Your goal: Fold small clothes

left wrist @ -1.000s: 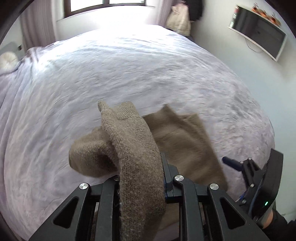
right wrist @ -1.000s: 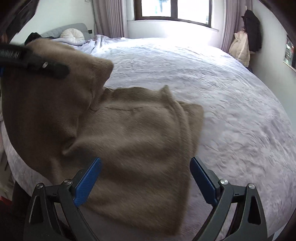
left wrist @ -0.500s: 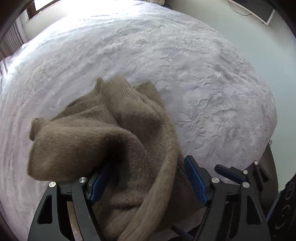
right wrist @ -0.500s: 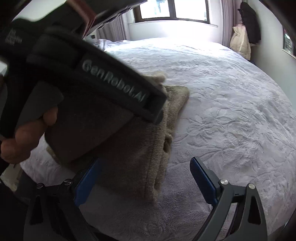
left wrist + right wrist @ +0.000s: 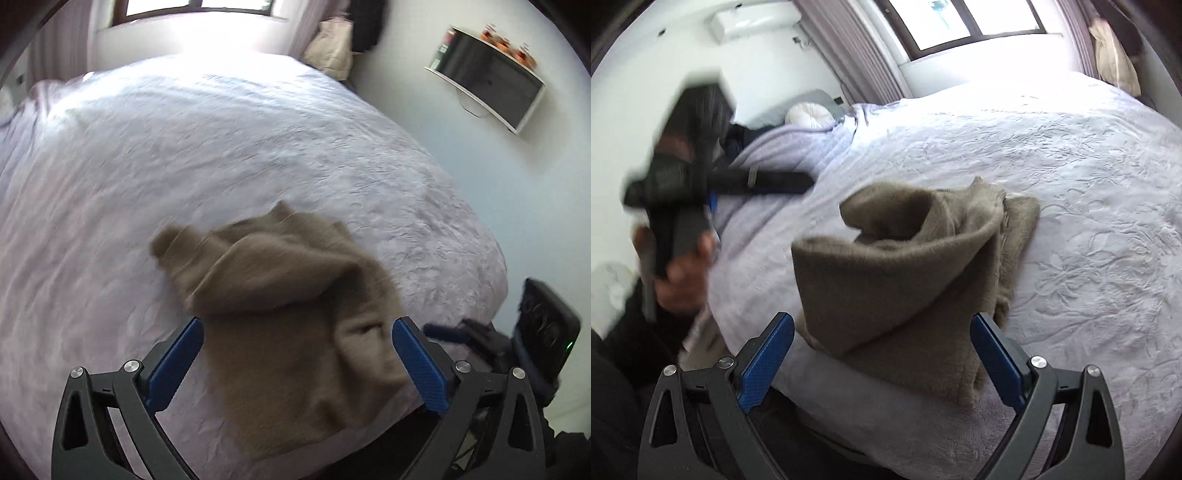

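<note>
Lavender bedspread (image 5: pixel 1071 184) carries the brown knit sweater (image 5: pixel 923 266), loosely folded near the 6 o'clock edge. Left tongs (image 5: pixel 297 363) and right tongs (image 5: pixel 882 360) gape wide, empty. Its upstanding top flap could spring open or slide off.

Lit by strong daylight from the window (image 5: pixel 195 7) far ahead of the jaws, blown out to pure white there and across the far end of the bed (image 5: pixel 221 147). Softer and dimmer close to the fingers, with faint shadow under the folds of the brown sweater (image 5: pixel 916 266). Motion-smeared on the sweater in the left view and on the left gripper (image 5: pixel 713 184) in the right view. Heavily curved by fisheye, with dark vignetted corners.
</note>
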The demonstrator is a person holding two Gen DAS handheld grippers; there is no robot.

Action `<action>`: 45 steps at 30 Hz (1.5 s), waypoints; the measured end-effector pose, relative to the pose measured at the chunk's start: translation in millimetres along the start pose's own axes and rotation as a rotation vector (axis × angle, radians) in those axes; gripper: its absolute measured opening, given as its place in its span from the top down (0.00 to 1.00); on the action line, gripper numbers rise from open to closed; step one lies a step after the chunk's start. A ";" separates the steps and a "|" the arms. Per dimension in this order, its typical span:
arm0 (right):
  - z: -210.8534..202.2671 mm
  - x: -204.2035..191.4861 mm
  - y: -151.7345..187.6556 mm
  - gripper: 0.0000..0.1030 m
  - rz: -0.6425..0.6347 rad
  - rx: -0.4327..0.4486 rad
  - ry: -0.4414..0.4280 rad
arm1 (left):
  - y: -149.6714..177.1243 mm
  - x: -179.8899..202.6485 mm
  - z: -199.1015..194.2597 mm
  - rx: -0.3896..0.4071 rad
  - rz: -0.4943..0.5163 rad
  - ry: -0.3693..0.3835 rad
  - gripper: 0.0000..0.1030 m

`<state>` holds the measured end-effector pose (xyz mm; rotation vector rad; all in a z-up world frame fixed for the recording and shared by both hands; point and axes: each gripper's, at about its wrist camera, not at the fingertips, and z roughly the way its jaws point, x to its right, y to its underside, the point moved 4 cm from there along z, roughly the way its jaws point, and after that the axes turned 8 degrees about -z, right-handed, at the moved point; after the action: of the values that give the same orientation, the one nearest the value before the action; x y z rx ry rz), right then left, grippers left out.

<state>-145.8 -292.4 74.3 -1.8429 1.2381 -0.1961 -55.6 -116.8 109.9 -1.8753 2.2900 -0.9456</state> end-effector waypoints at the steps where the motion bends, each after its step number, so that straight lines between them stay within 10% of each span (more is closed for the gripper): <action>1: -1.9 0.1 -2.0 0.05 0.003 0.000 0.013 | 4.3 -7.8 4.2 -0.007 -0.009 -0.026 0.01; 6: -8.7 -2.2 -27.9 0.06 -0.035 0.040 0.143 | 33.5 -18.8 41.4 -0.073 0.033 -0.150 0.01; 11: 5.1 -19.8 -63.7 0.06 -0.124 0.041 0.239 | 54.8 10.7 74.0 -0.129 0.064 -0.090 0.01; 16: 40.9 -2.4 -38.4 0.10 -0.218 -0.208 0.422 | 67.4 27.7 79.0 -0.087 0.188 -0.164 0.01; 23: 18.5 -1.7 -55.0 0.16 -0.277 -0.160 0.366 | 63.7 -1.7 54.7 -0.073 0.070 -0.040 0.01; 31: 116.9 -34.7 -79.3 0.25 -0.563 -0.334 0.293 | 62.7 -37.6 56.5 -0.109 -0.032 -0.056 0.01; 32: 124.5 -33.0 -79.3 0.39 -0.556 -0.353 0.267 | 62.1 -40.3 57.0 -0.112 -0.039 -0.056 0.01; 33: 128.8 -28.8 -79.5 0.75 -0.531 -0.375 0.239 | 60.8 -43.5 56.8 -0.113 -0.047 -0.060 0.01; 36: 118.3 7.8 -88.7 0.88 -0.300 -0.311 0.163 | 51.3 -50.8 52.1 -0.097 -0.063 -0.056 0.01; 41: 70.8 82.0 -72.7 0.90 0.008 -0.178 0.221 | 32.8 -43.8 59.5 -0.115 -0.061 -0.016 0.01; 45: 57.5 116.9 -51.4 0.65 0.223 -0.159 0.147 | 28.3 -21.7 74.8 -0.139 0.015 -0.053 0.01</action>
<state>-22.0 -348.2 39.9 -1.8325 1.5898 -0.1142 -45.2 -126.9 28.3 -1.9054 2.3922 -0.7432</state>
